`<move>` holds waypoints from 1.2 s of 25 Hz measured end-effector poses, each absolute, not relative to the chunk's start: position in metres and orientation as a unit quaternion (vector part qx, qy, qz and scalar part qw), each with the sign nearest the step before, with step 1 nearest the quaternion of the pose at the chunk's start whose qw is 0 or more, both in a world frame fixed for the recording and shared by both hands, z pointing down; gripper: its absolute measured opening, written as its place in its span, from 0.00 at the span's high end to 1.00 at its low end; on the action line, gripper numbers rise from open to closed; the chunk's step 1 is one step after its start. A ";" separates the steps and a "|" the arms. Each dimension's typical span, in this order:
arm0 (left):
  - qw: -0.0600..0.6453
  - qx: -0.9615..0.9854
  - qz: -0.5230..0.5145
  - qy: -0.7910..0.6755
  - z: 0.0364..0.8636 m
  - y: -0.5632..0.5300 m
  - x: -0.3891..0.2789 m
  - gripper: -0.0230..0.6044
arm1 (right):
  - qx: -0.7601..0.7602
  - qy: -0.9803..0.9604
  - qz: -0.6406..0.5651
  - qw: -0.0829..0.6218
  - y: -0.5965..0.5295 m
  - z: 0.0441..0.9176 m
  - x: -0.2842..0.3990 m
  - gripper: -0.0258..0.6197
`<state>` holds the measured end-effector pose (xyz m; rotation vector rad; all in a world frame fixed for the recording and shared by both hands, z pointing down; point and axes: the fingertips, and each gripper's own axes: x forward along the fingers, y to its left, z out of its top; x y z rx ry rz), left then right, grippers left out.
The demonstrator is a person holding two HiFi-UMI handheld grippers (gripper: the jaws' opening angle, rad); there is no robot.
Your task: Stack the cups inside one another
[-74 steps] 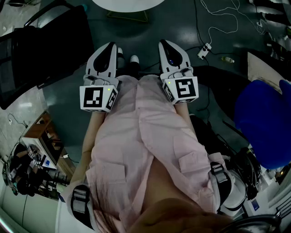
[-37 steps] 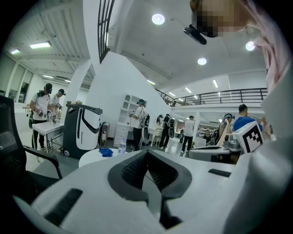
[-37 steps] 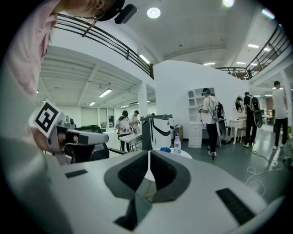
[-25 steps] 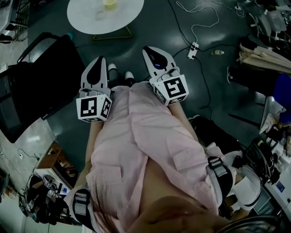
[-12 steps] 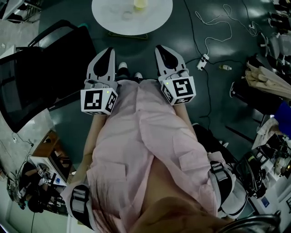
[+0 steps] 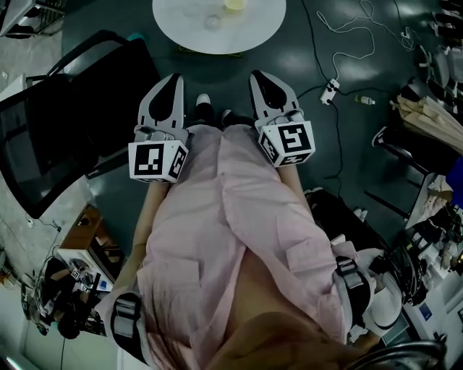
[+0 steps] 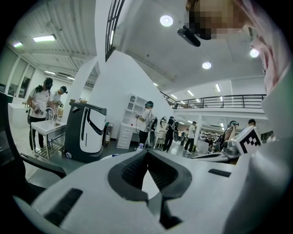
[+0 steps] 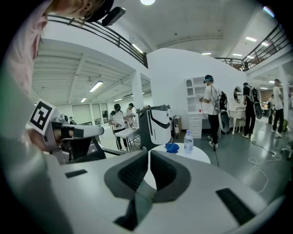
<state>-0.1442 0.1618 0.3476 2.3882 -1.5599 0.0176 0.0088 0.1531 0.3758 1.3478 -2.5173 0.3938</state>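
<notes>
In the head view a white round table [image 6: 181, 29] stands at the top edge. On it are a yellowish cup [image 6: 235, 3], cut off by the frame, and a clear cup [image 6: 212, 22]. Both grippers are held side by side at waist height over the dark floor, short of the table. The tips of the left gripper [image 6: 172, 78] [image 7: 147, 153] touch, and it is shut and empty. My right gripper [image 6: 262, 76] [image 8: 149, 153] is shut too, with nothing between its pads.
A black chair [image 6: 72, 123] stands close on the left. A white cable with a power strip [image 6: 330, 90] lies on the floor at the right. The right gripper view shows a round table [image 8: 199, 155] with a blue thing [image 8: 172, 147] and a water bottle [image 8: 188, 140]. People stand further off.
The white table has come further into the top of the head view, and the chair and floor have shifted. Both grippers stay shut in the same pose.
</notes>
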 end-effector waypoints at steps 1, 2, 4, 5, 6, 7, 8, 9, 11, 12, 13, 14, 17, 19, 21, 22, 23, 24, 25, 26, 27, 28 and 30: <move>0.146 0.829 0.005 -0.540 0.349 0.161 -0.147 0.94 | 0.466 -0.864 0.138 0.132 0.153 0.378 0.007 0.91; 0.149 0.829 0.004 -0.539 0.349 0.161 -0.149 0.94 | 0.467 -0.863 0.140 0.135 0.153 0.379 0.005 0.91; 0.153 0.830 0.003 -0.535 0.350 0.160 -0.150 0.94 | 0.468 -0.861 0.146 0.139 0.153 0.381 0.002 0.91; 0.153 0.832 0.004 -0.533 0.350 0.159 -0.150 0.94 | 0.468 -0.860 0.147 0.140 0.153 0.381 0.001 0.91; 0.152 0.833 0.007 -0.532 0.350 0.159 -0.150 0.94 | 0.468 -0.860 0.147 0.142 0.153 0.381 0.000 0.91; 0.150 0.834 0.008 -0.531 0.349 0.159 -0.151 0.94 | 0.467 -0.860 0.146 0.143 0.154 0.380 -0.001 0.91; 0.149 0.834 0.009 -0.531 0.348 0.160 -0.151 0.94 | 0.467 -0.861 0.145 0.144 0.154 0.379 -0.003 0.91; 0.148 0.835 0.008 -0.530 0.347 0.160 -0.152 0.94 | 0.466 -0.861 0.144 0.144 0.154 0.378 -0.004 0.91; 0.147 0.835 0.008 -0.531 0.345 0.159 -0.154 0.94 | 0.467 -0.861 0.143 0.142 0.154 0.376 -0.006 0.91; 0.146 0.834 0.007 -0.532 0.345 0.159 -0.155 0.94 | 0.468 -0.861 0.144 0.141 0.153 0.376 -0.006 0.91; 0.147 0.833 0.007 -0.533 0.345 0.158 -0.156 0.94 | 0.468 -0.860 0.144 0.141 0.152 0.376 -0.006 0.91; 0.148 0.832 0.007 -0.534 0.345 0.157 -0.156 0.94 | 0.468 -0.860 0.144 0.141 0.151 0.376 -0.006 0.91; 0.150 0.830 0.008 -0.537 0.346 0.153 -0.156 0.94 | 0.465 -0.861 0.148 0.143 0.147 0.377 -0.005 0.91; 0.153 0.829 0.011 -0.538 0.348 0.151 -0.156 0.94 | 0.463 -0.861 0.151 0.144 0.144 0.378 -0.006 0.91; 0.156 0.828 0.015 -0.538 0.351 0.147 -0.155 0.94 | 0.462 -0.861 0.157 0.146 0.141 0.381 -0.005 0.91; 0.158 0.828 0.017 -0.538 0.352 0.145 -0.154 0.94 | 0.461 -0.860 0.160 0.146 0.139 0.383 -0.004 0.91; 0.160 0.827 0.019 -0.538 0.353 0.143 -0.154 0.94 | 0.461 -0.860 0.163 0.146 0.137 0.383 -0.003 0.91; 0.162 0.826 0.020 -0.539 0.353 0.140 -0.153 0.94 | 0.461 -0.859 0.165 0.147 0.134 0.384 -0.002 0.91; 0.164 0.825 0.020 -0.540 0.354 0.138 -0.152 0.94 | 0.460 -0.860 0.165 0.148 0.131 0.384 0.000 0.91; 0.167 0.824 0.020 -0.541 0.354 0.134 -0.151 0.94 | 0.460 -0.860 0.165 0.148 0.127 0.384 0.001 0.91; 0.169 0.823 0.020 -0.542 0.355 0.130 -0.150 0.94 | 0.459 -0.860 0.166 0.149 0.122 0.384 0.003 0.91; 0.171 0.822 0.020 -0.543 0.355 0.125 -0.148 0.94 | 0.458 -0.860 0.166 0.149 0.116 0.384 0.004 0.91; 0.171 0.820 0.020 -0.546 0.355 0.115 -0.143 0.94 | 0.457 -0.861 0.166 0.149 0.103 0.383 0.009 0.91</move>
